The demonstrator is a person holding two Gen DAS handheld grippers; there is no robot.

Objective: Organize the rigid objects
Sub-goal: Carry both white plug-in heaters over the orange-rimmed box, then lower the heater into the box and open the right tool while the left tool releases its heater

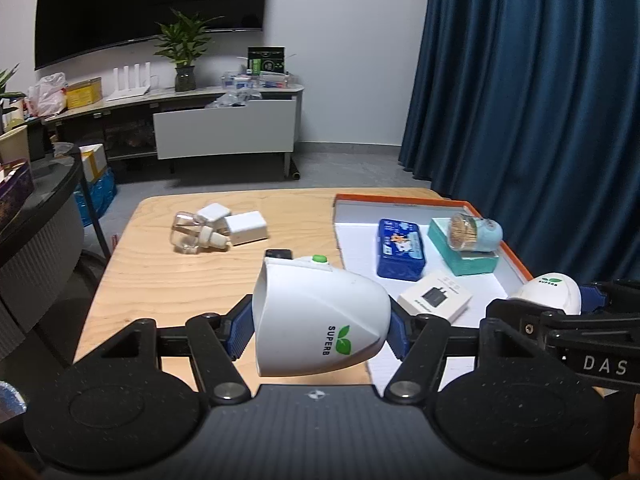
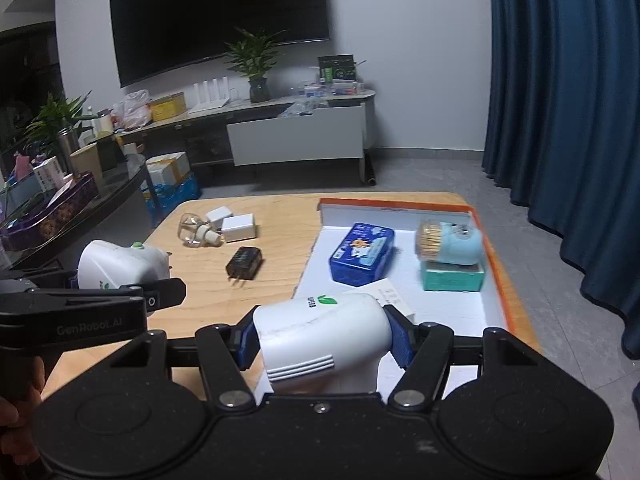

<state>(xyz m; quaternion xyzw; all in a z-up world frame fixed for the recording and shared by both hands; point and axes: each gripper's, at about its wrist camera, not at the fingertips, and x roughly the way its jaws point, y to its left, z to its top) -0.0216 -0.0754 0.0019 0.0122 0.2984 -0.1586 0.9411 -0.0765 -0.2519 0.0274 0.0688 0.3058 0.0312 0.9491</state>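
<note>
Two white plug-ins clamped, one per gripper, above table and tray.
Black charger plain only from right wrist; nearly hidden from left.

Left gripper and right gripper each gripping a plug-in; table; tray.

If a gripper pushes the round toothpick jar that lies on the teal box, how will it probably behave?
The round toothpick jar with the pale blue cap lies on its side, so it would probably roll off the teal box. Its rigid clear wall may be slippery, and it is likely light.

Two white SUPERB plug-in devices held above the tabletop
One white device is clamped tilted beside the orange-rimmed tray; the second device is gripped over the tray's near edge.
</note>
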